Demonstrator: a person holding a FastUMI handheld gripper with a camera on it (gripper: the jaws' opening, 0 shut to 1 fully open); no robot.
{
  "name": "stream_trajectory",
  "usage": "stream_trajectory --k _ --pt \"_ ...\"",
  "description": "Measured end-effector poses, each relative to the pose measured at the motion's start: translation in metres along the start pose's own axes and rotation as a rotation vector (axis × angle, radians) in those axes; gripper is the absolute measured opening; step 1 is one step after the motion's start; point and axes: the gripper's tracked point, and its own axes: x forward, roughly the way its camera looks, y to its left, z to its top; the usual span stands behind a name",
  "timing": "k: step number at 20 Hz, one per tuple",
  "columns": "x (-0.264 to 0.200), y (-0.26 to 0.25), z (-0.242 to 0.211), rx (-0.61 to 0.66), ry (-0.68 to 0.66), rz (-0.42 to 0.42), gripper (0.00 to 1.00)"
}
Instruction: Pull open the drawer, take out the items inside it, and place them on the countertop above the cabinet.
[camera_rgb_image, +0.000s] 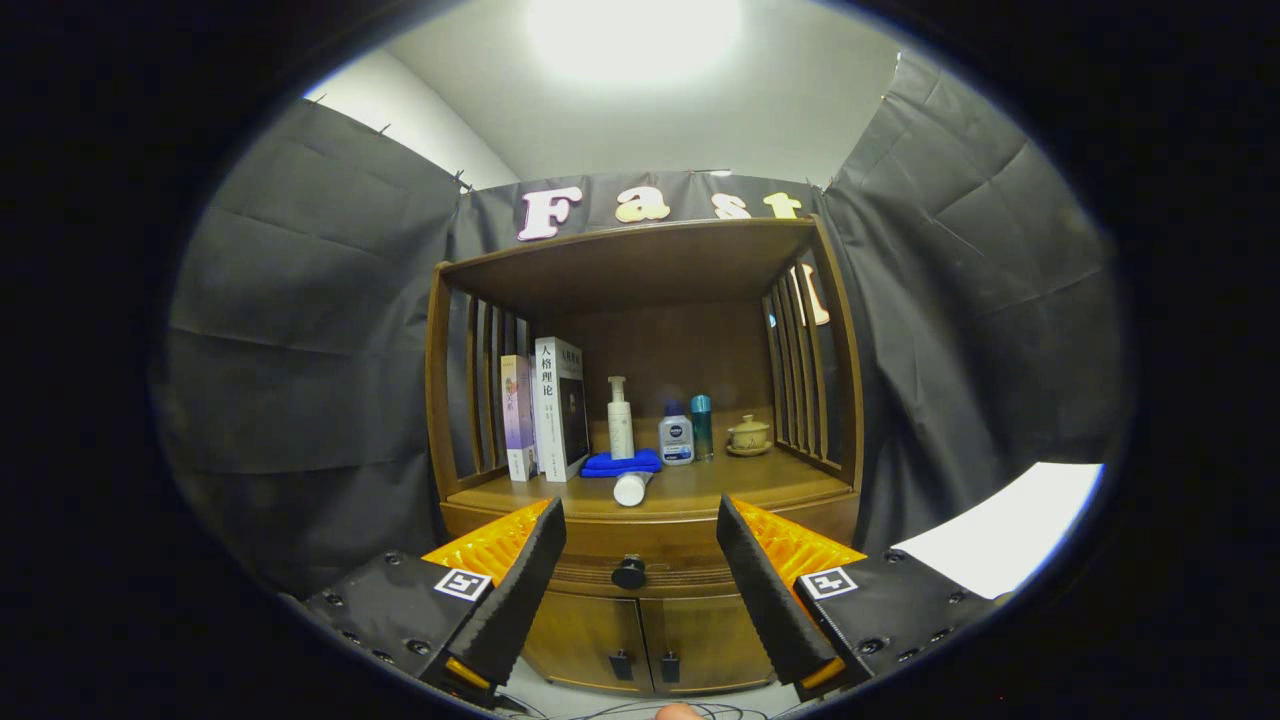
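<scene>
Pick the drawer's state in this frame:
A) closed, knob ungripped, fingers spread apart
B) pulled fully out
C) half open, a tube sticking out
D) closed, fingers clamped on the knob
A: the drawer sits flush with the cabinet front, and its black knob shows untouched in the gap between the open gripper's fingers, beyond them.
</scene>
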Motion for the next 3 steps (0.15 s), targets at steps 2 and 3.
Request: stream_trajectory --k 2,3 --pt "0.0006 0.0018 0.0026 0.001 -0.003 0.007 0.96" --pt "0.0 0.0006 0.0045 -0.006 -0.009 0.004 0.96"
